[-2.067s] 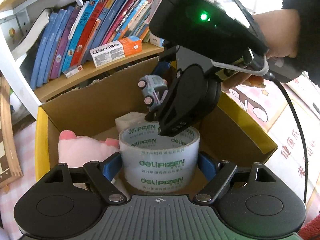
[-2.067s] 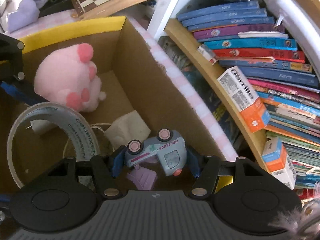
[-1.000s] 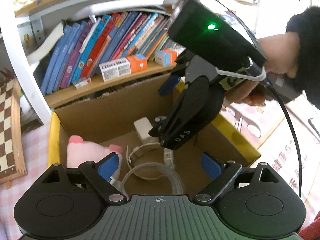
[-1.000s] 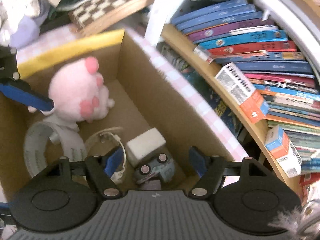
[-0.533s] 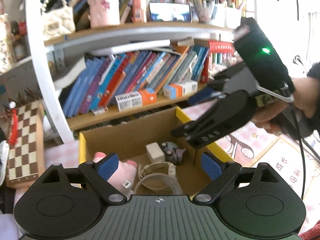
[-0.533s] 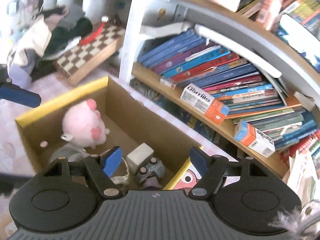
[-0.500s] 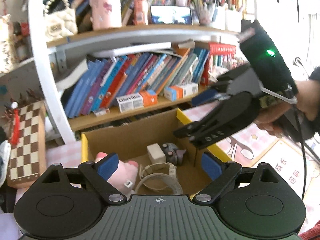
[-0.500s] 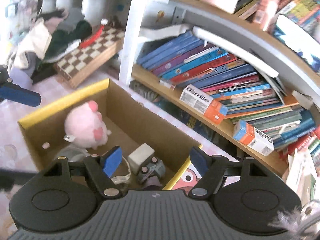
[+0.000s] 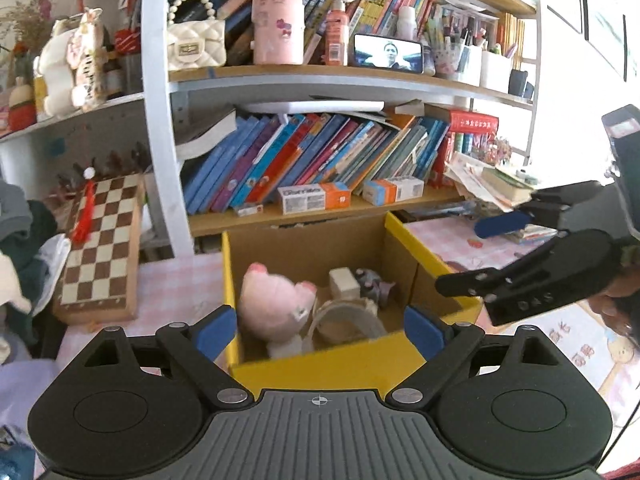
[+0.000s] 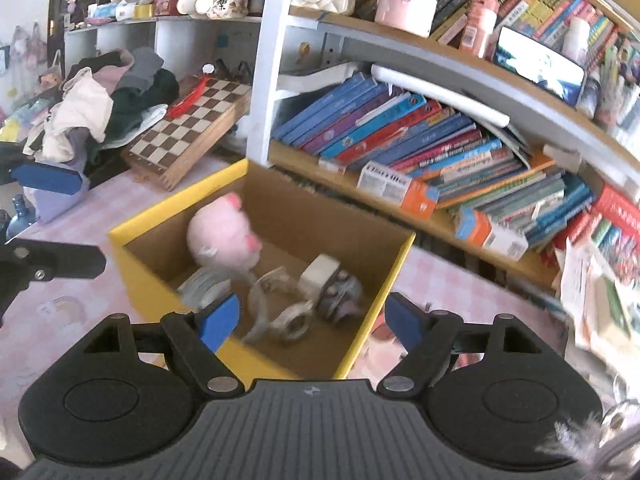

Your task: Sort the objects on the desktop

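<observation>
Pink plush (image 9: 276,300), tape roll (image 9: 344,320), toy car (image 9: 370,280) inside box (image 9: 320,368).

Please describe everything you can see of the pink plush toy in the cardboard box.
The pink plush toy is soft and rounded, pale pink with darker pink ears or paws at its top and side, and a small white tag on its lower side. It lies inside the yellow-rimmed cardboard box, in the left part as the left wrist camera sees it, beside the roll of clear tape. Whether they touch is unclear. Neither gripper touches it.
</observation>
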`<move>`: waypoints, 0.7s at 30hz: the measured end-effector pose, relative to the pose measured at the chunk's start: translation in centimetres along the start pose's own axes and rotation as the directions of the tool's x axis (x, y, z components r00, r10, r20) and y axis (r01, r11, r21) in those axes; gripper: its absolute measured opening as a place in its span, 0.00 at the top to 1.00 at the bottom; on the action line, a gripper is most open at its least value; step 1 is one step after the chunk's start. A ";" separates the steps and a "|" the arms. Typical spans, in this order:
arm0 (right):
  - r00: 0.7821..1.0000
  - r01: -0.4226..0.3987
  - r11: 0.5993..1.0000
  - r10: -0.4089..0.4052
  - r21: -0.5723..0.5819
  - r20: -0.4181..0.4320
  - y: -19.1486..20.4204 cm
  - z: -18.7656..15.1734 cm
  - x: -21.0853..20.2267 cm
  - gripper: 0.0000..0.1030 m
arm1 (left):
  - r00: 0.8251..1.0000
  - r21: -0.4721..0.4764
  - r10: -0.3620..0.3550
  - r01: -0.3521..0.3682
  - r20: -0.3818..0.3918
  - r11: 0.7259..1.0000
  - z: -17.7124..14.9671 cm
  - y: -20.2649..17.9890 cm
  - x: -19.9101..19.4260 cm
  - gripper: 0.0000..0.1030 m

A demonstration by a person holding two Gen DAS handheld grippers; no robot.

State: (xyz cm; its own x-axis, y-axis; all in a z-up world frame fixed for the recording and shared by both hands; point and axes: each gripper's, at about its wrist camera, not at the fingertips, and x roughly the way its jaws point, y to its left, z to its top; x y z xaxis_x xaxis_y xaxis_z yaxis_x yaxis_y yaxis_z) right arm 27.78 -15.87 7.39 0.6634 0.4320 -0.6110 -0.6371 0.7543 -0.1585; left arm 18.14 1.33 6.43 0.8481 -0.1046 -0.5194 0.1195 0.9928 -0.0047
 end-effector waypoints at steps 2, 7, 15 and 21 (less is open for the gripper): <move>1.000 0.009 1.000 -0.009 0.018 -0.001 0.9 -0.9 -0.9 0.23 | 1.000 0.007 0.004 -0.004 -0.005 1.000 -0.8 0.0 -0.7 0.10; 0.998 0.054 0.996 -0.054 0.067 0.008 2.6 -3.3 -3.0 0.20 | 1.000 0.028 0.010 -0.010 -0.023 1.000 -2.8 -0.2 -2.5 0.10; 0.994 0.111 0.984 -0.111 0.141 -0.006 5.6 -7.6 -6.0 0.16 | 0.998 0.047 0.017 -0.014 -0.056 0.999 -6.2 -0.7 -5.4 0.10; 0.989 0.145 0.969 -0.141 0.200 -0.037 7.4 -10.5 -7.5 0.13 | 0.996 0.041 0.038 -0.035 -0.076 0.999 -8.3 -0.8 -6.5 0.10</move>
State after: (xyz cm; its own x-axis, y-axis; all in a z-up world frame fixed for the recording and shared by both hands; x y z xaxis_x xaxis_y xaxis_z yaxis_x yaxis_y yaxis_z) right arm 13.98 -18.77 2.69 0.7316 0.3028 -0.6108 -0.4421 0.8927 -0.0870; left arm 8.20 1.73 2.71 0.8105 -0.0622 -0.5824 0.1109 0.9927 0.0482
